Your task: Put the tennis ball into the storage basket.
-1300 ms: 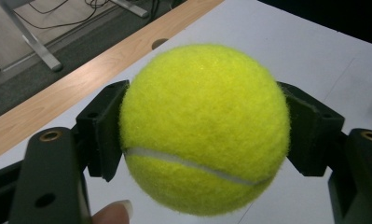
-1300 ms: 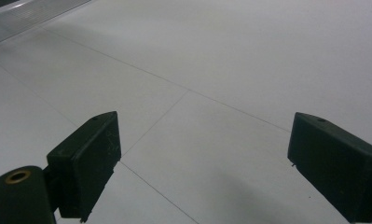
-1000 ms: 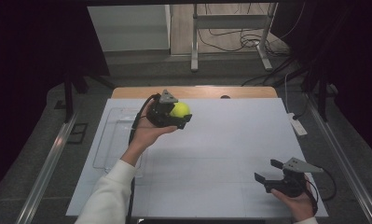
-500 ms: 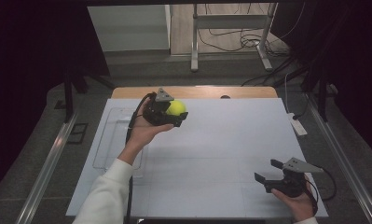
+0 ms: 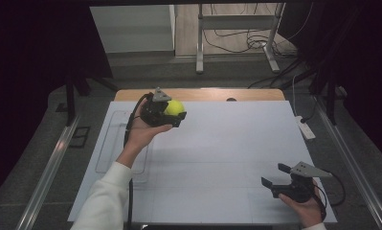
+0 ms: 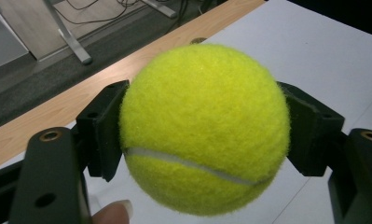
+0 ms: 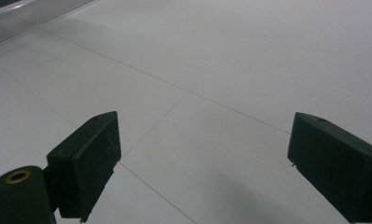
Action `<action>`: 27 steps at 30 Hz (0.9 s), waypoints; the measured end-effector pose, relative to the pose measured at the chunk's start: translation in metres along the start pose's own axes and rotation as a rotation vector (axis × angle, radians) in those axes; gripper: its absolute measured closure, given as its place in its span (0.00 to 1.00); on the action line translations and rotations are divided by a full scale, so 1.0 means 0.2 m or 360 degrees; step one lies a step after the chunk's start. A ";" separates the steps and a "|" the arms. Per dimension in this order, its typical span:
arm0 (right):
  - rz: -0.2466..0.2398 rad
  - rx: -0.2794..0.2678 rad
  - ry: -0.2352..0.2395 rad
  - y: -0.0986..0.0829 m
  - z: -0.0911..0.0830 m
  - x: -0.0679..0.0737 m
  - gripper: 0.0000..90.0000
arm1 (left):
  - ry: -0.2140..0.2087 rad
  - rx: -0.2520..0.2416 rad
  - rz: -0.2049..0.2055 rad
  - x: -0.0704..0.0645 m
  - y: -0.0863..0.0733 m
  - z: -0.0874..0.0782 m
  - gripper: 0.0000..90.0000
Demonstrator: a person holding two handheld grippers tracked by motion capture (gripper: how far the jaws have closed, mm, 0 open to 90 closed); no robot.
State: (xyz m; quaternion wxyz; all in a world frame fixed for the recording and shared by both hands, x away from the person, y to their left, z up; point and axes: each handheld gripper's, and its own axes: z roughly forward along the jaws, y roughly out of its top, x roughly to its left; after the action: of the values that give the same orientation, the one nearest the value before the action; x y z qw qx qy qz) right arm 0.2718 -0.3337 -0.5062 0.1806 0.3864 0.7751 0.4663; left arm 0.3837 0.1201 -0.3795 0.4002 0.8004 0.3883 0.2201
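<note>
The ball point(image 5: 174, 107) is clamped in the left gripper point(image 5: 172, 111) above the table point(image 5: 236, 143), near a clear tray point(image 5: 109, 143), seemingly empty. The right gripper point(image 5: 275, 175) is held apart, well away.

Dim room, bright tabletop, sharp focus

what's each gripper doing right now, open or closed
Left gripper: shut on the tennis ball, held up off the table.
Right gripper: open, holding nothing, low over the white table.
</note>
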 end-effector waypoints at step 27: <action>-0.0001 0.0003 0.0000 0.00 0.00 0.00 0.11 | 0.0108 -0.0003 -0.0062 0.11 -0.03 -0.04 0.29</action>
State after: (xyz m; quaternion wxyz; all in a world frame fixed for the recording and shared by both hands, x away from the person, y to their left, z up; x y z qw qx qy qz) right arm 0.2720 -0.3338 -0.5064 0.1803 0.3864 0.7756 0.4654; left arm 0.3886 0.1434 -0.3789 0.3918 0.7844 0.4169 0.2397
